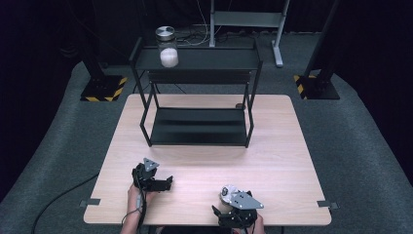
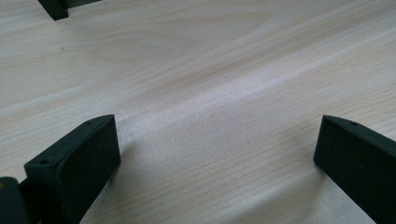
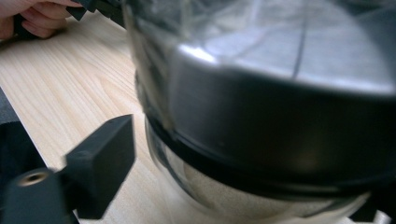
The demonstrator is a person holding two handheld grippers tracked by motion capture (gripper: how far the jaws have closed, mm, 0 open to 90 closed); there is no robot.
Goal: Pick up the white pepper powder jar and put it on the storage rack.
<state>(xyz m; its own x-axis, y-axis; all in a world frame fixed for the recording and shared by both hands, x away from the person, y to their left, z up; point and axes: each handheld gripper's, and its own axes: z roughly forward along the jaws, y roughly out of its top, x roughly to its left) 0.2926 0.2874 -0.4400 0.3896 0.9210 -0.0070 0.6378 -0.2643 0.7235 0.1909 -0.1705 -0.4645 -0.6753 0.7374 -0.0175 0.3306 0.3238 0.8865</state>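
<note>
No readable text, label, brand or number is showing on anything here. The only sign-like marks are the yellow-and-black hazard stripes on two stand bases (image 1: 103, 90) (image 1: 316, 86), lying on the floor far beyond both grippers, past the table's far edge; they are carrying no lettering.

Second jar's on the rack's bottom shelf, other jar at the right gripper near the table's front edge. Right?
Not quite: the second jar stands on the rack's top shelf, per the high view. The other jar is at the right gripper, near the table's front edge.
</note>
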